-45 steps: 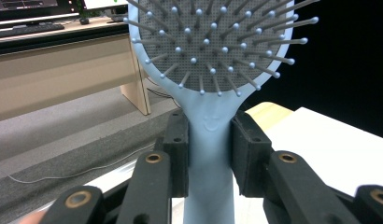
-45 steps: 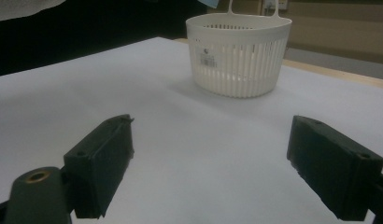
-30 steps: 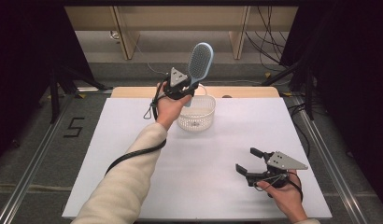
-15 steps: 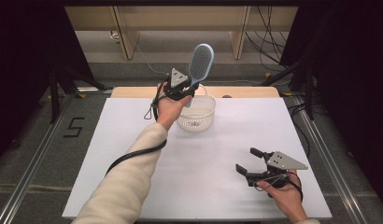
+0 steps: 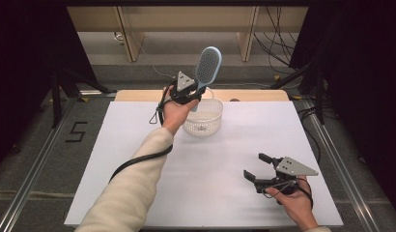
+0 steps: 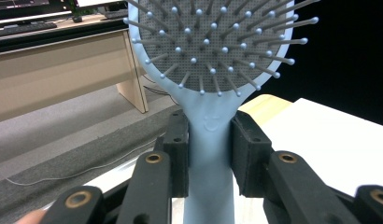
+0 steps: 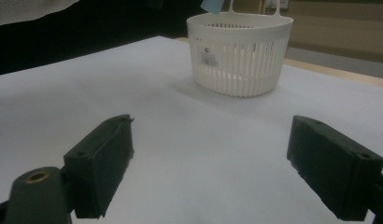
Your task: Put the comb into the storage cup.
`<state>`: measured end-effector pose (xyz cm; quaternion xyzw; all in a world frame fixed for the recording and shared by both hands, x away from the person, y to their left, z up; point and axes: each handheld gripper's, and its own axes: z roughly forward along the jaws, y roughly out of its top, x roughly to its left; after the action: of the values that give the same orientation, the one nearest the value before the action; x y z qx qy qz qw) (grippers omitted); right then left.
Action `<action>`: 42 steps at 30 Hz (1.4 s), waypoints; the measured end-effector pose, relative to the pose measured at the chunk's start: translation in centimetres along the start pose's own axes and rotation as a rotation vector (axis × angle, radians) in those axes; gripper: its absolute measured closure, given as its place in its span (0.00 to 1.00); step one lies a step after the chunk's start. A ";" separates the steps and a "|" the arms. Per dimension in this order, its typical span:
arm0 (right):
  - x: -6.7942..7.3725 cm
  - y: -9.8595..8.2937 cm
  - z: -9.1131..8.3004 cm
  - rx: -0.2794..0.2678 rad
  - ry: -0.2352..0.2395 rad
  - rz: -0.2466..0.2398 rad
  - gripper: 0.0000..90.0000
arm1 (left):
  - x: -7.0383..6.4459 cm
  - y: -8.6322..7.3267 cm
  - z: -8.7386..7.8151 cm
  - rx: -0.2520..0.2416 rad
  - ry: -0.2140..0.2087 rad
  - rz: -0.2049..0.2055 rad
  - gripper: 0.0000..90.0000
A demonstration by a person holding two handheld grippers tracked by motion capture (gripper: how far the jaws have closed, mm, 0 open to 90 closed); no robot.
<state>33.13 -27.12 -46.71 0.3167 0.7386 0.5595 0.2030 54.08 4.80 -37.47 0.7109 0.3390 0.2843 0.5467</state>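
A light blue hairbrush (image 5: pixel 206 65) stands almost upright in my left gripper (image 5: pixel 195 90), just above the left rim of a white slatted basket (image 5: pixel 204 117) at the back of the table. In the left gripper view both black pads clamp the brush's handle (image 6: pixel 210 154), bristles facing the camera. My right gripper (image 5: pixel 256 166) rests low over the white table near the front right, jaws wide apart and nothing between them. From the right gripper view the basket (image 7: pixel 239 51) stands ahead, beyond the open fingers (image 7: pixel 103 163).
A white sheet (image 5: pixel 138 159) covers the table, with a wooden strip (image 5: pixel 263 95) along its far edge. Behind it are wooden bench legs (image 5: pixel 131 34) and loose cables (image 5: pixel 283 38) on the floor. A black stand (image 5: pixel 56 92) rises at the left.
The left gripper and hairbrush have held nearly still above the basket, shifting only slightly. The right gripper has not moved.
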 end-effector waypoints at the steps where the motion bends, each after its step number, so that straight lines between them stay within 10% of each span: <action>1: 0.0 0.0 0.0 -0.001 0.000 -0.001 0.17 | 0.0 0.0 0.0 0.000 -0.001 0.000 0.78; 42: 0.0 0.0 0.0 0.003 0.002 0.003 0.17 | 0.1 -1.4 0.7 0.019 -0.035 0.003 0.78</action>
<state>33.11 -27.10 -46.71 0.3173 0.7392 0.5590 0.2010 54.45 4.72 -38.97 0.7214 0.3313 0.2694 0.5451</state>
